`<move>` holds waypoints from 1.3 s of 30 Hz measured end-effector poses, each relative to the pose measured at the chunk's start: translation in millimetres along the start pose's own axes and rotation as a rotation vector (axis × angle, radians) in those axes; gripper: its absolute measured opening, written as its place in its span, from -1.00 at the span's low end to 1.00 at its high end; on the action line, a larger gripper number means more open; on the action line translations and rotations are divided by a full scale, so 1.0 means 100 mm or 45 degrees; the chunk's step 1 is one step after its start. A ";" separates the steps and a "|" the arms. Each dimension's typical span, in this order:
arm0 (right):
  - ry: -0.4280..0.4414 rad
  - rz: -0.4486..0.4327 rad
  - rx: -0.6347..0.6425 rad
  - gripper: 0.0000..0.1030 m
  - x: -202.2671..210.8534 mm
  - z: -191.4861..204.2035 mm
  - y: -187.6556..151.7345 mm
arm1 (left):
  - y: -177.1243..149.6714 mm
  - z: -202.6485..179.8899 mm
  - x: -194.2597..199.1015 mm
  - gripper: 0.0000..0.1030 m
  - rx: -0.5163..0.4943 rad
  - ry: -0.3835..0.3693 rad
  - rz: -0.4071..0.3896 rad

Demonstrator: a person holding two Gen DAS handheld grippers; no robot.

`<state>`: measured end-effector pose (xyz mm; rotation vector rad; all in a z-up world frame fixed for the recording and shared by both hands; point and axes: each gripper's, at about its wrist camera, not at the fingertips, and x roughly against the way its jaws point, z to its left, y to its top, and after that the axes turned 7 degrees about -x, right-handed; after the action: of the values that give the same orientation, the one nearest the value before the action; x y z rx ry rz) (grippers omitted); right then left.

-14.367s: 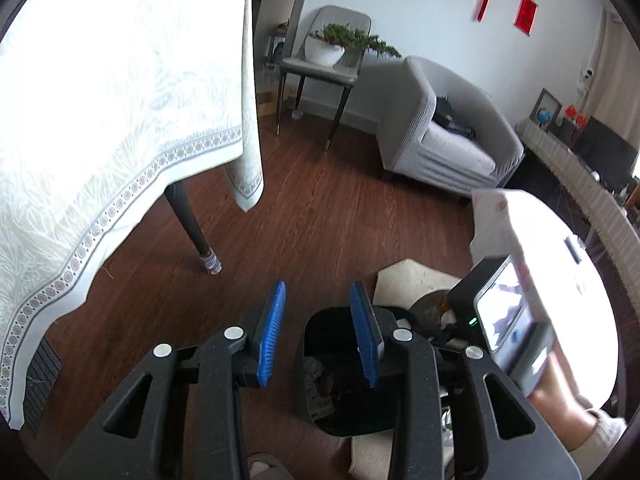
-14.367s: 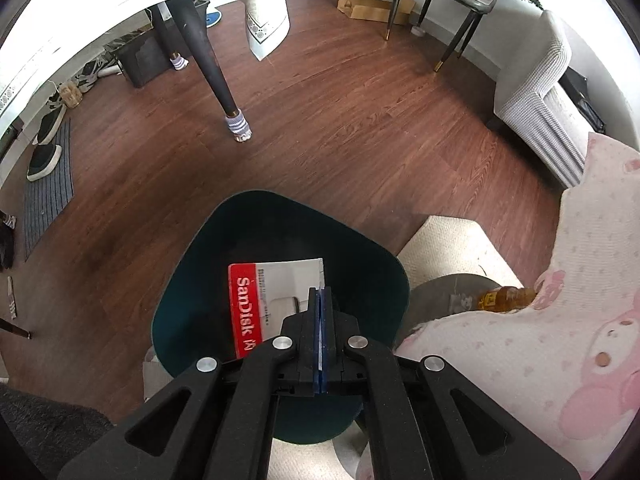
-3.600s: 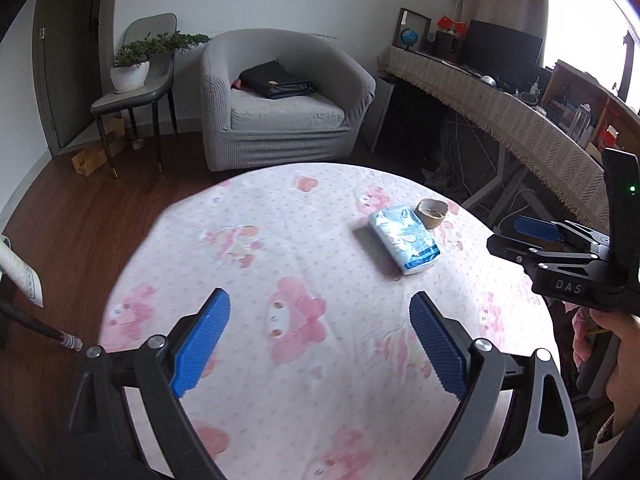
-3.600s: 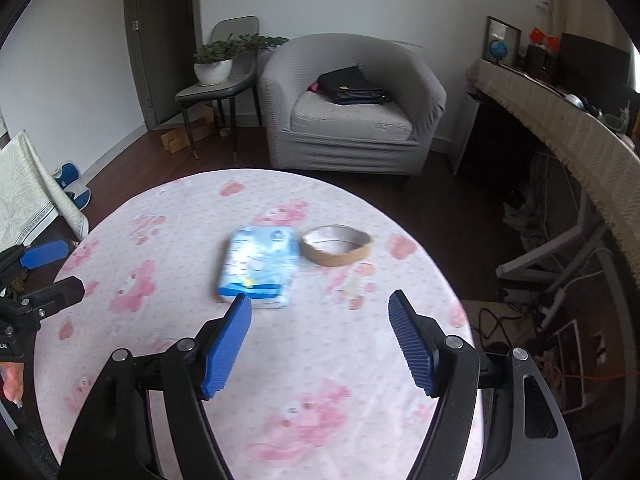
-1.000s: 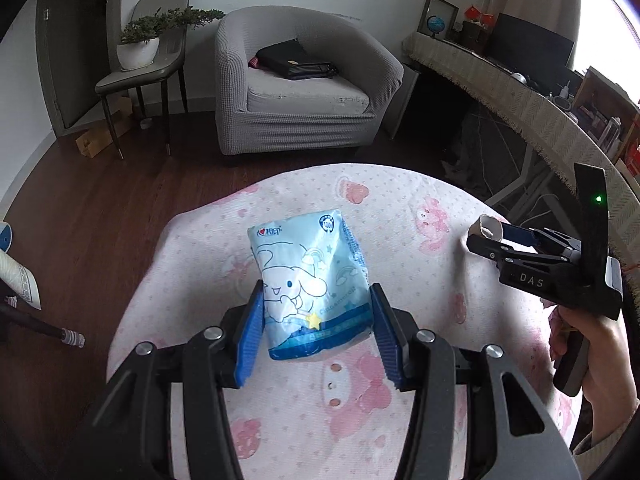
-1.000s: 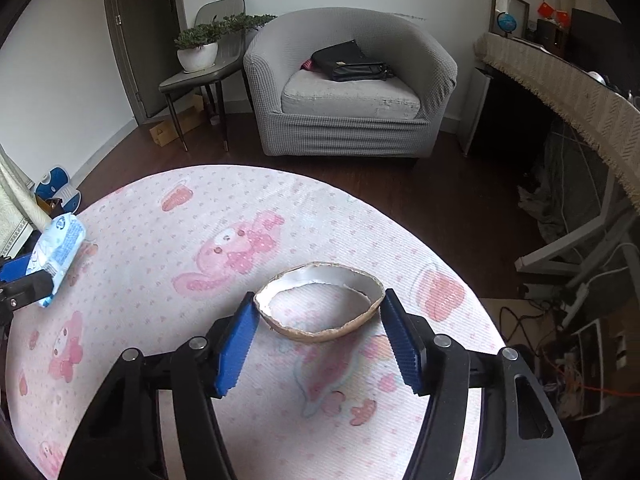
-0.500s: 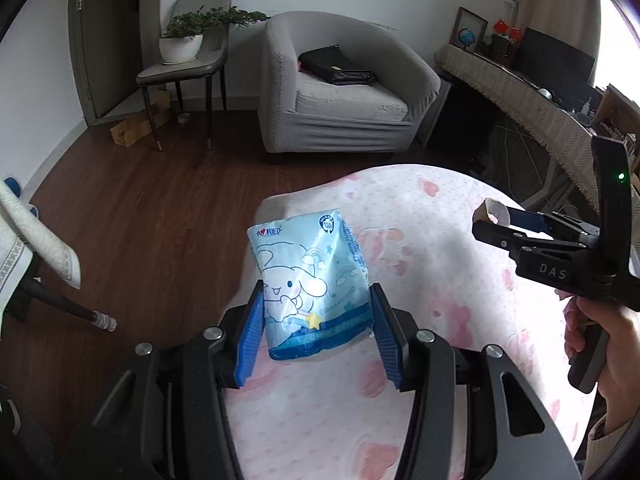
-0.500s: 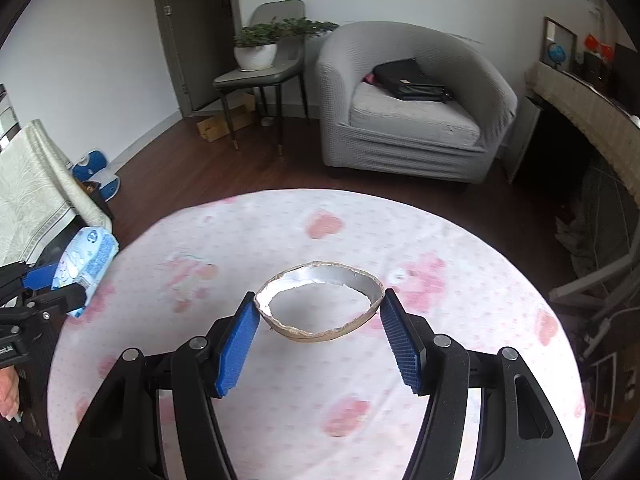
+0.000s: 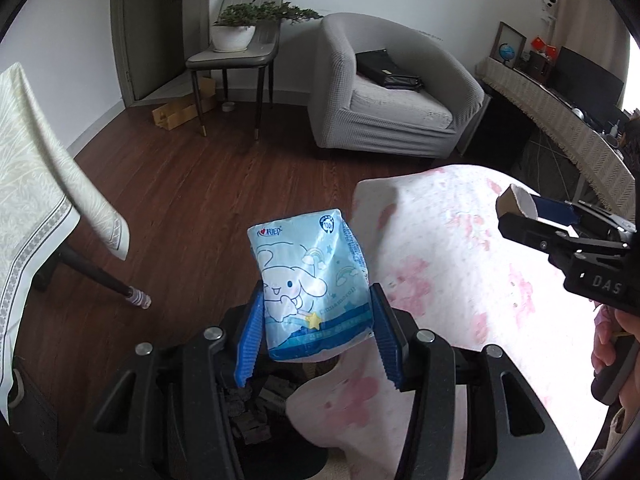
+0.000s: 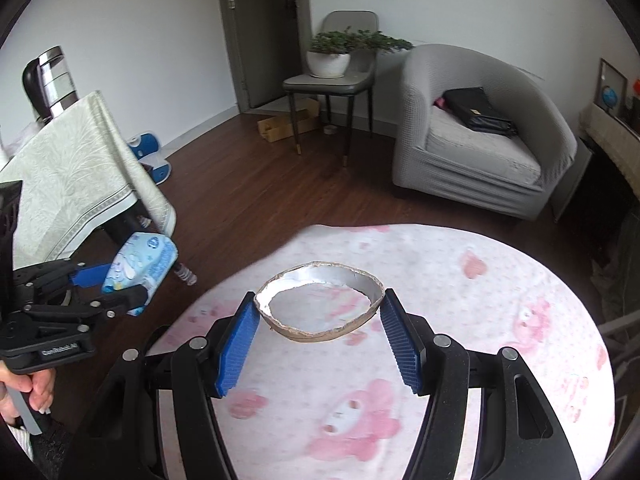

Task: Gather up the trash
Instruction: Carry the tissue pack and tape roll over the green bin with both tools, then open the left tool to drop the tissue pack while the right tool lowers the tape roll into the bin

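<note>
We held the left gripper [image 9: 318,334] off the left edge of the round tabletop [image 9: 472,264], its jaws clamped on a blue tissue pack [image 9: 310,284] gripped at its lower half, the pack standing upright above the blue pads. Below the pack and just left of the cloth's hanging edge sat a dark bin [image 9: 256,408] with scraps inside; its rim was mostly hidden by the gripper body.

The right gripper [image 10: 320,334] was over the near-left part of the tabletop [image 10: 500,280], jaws set fairly wide and pressing on both ends of a flattened cardboard ring [image 10: 320,300] with a silvery lining. The ring was lifted clear of the pink-patterned cloth.

Edges noted: the cloth's left edge draped down beside the bin. A second table under a pale green cloth [image 9: 36,184] stood to the left, its dark leg [image 9: 96,274] angled down to the wood floor [image 9: 192,200], near the bin but apart from it.

Open room: bare floor ran between the two tables and on to the far side. There a grey armchair [image 9: 392,92] holding a black bag [image 9: 384,70] stood at far right, and a chair [image 9: 236,52] bearing a potted plant [image 9: 236,26] at far centre. In the right wrist view the left gripper hung over floor, between the green cloth's corner and the tabletop's edge.
</note>
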<state>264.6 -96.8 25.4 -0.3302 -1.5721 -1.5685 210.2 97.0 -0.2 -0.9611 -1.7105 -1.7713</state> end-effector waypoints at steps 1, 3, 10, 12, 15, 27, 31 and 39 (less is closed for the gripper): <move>0.018 0.002 0.010 0.22 -0.01 0.07 0.00 | -0.04 0.02 0.01 0.03 0.001 0.007 0.007; 0.046 0.009 0.040 0.22 -0.05 0.21 0.01 | -0.13 0.12 0.00 0.03 0.005 0.019 0.033; 0.132 0.055 0.076 0.22 -0.19 0.61 -0.04 | -0.37 0.38 0.00 0.04 0.012 0.047 0.090; 0.151 0.070 0.081 0.22 -0.24 0.69 -0.06 | -0.45 0.45 -0.03 0.04 0.015 0.046 0.116; 0.172 0.087 0.074 0.22 -0.31 0.81 -0.09 | -0.57 0.57 -0.09 0.04 0.033 0.059 0.157; 0.201 0.128 0.113 0.22 -0.45 1.23 -0.17 | -1.00 0.90 -0.37 0.06 0.096 0.052 0.299; 0.215 0.117 0.104 0.22 -0.46 1.35 -0.15 | -1.12 0.90 -0.40 0.07 0.068 0.056 0.316; 0.224 0.129 0.099 0.22 -0.58 1.62 -0.20 | -1.35 1.00 -0.44 0.11 0.070 0.038 0.373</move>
<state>223.2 69.0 -1.9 -0.2194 -1.4536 -1.4147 149.7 203.4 -123.7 -1.0932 -1.5039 -1.5339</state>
